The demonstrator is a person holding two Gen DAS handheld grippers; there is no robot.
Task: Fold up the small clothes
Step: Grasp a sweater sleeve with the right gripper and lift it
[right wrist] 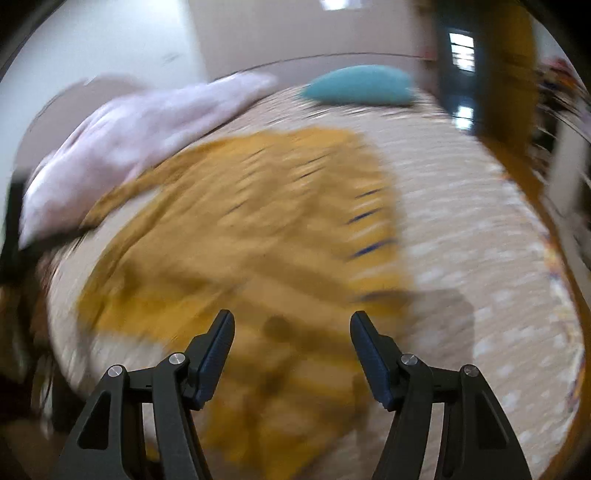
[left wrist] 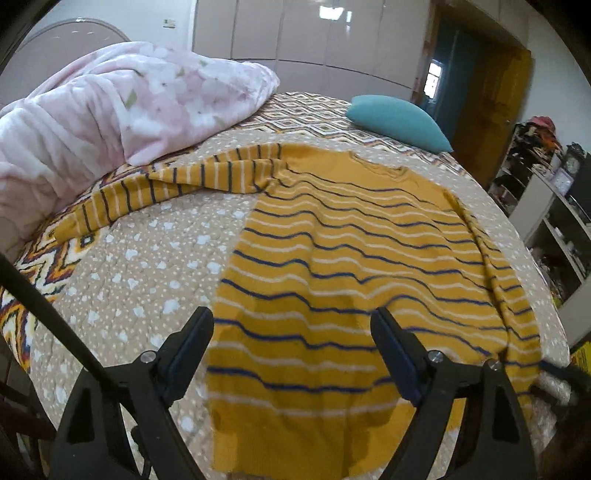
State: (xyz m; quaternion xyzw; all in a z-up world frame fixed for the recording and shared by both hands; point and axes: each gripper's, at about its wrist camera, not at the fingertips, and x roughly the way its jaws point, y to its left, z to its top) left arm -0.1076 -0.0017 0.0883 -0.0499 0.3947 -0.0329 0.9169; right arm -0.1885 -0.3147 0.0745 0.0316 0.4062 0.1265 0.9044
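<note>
The mustard striped sweater (left wrist: 351, 266) is lying flat across the centre of the bed (left wrist: 147, 266), one sleeve reaching toward the upper left, ready for folding. The left hand-held gripper (left wrist: 291, 317) and right hand-held gripper (right wrist: 291, 321) are both hovering apart above its hem, gripping nothing.

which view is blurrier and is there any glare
Right wrist view: heavy motion smear over the striped sweater and teal pillow. Left wrist view: mostly sharp, stripes crisp on the sweater, ceiling light glaring off the glossy wardrobe doors.
</note>
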